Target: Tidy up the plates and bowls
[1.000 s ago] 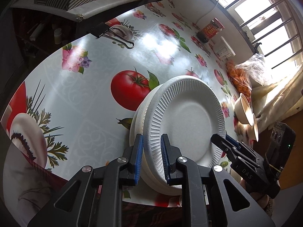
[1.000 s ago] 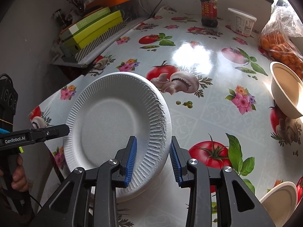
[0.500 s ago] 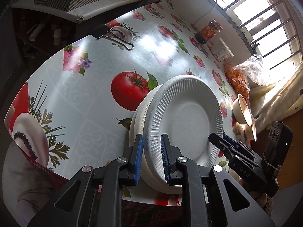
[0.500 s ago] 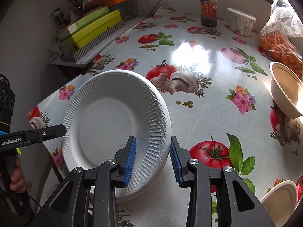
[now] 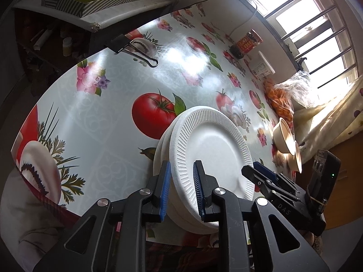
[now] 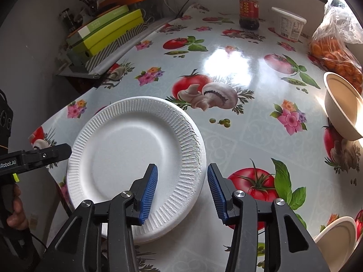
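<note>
A stack of white foam plates (image 5: 211, 149) sits near the table's front edge, and the top plate (image 6: 136, 149) lies almost flat on it. My left gripper (image 5: 180, 190) straddles the top plate's near rim. Its blue pads still touch the rim as the jaws begin opening. In the right wrist view the left gripper (image 6: 65, 150) comes in from the left edge. My right gripper (image 6: 181, 192) has its jaws opening, and both pads stand clear of the plate's right rim between them. Beige bowls (image 6: 340, 108) lean at the right.
Another beige bowl (image 6: 335, 238) sits at the lower right. A sauce jar (image 6: 248, 9), a white tub (image 6: 289, 23) and a bag of oranges (image 6: 335, 52) line the far side. Green boxes (image 6: 109, 34) rest on a shelf to the left. A binder clip (image 5: 131, 47) holds the tablecloth.
The right gripper's jaws have spread apart and come off the plate's rim. The top plate has tipped down flatter onto the stack. The left gripper has hardly moved.
</note>
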Tool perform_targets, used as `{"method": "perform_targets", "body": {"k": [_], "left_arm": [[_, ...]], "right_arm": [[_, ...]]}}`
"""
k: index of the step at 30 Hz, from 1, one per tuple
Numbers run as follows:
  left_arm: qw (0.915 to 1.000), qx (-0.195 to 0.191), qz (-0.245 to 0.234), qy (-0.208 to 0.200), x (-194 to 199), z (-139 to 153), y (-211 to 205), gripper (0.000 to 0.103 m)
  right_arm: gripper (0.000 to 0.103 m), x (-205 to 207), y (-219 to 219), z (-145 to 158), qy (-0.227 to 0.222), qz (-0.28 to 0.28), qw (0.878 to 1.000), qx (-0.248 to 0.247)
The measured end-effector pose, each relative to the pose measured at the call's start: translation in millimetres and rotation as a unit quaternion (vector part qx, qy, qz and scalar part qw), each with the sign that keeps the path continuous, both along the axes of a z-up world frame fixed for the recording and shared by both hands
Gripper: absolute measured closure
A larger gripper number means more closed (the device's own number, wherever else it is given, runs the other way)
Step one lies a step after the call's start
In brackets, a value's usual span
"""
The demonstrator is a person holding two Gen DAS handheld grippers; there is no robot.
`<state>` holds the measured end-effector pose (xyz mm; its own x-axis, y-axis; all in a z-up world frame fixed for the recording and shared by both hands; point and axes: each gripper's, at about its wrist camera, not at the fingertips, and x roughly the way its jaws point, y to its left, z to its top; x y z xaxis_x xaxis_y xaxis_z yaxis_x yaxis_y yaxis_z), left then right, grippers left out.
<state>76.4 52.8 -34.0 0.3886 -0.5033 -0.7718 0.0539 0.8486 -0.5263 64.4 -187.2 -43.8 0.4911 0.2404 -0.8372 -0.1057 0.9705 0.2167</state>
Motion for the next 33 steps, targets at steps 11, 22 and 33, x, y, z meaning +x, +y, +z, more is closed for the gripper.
{"method": "perform_targets", "body": {"k": [11, 22, 33], "left_arm": [[0.9996, 0.024, 0.008, -0.016, -5, 13, 2, 0.082], [0.9953, 0.044, -0.033, -0.08, -38, 47, -34, 0.082], [0.9764, 0.043, -0.183, -0.106, -74, 51, -143, 0.082]], "right_arm": [[0.051, -6, -9, 10, -0.011, -0.021, 1.0, 0.01], [0.051, -57, -49, 50, -0.069, -0.083, 0.994, 0.018], [0.05, -143, -120, 63, -0.102, -0.206, 0.973, -0.006]]}}
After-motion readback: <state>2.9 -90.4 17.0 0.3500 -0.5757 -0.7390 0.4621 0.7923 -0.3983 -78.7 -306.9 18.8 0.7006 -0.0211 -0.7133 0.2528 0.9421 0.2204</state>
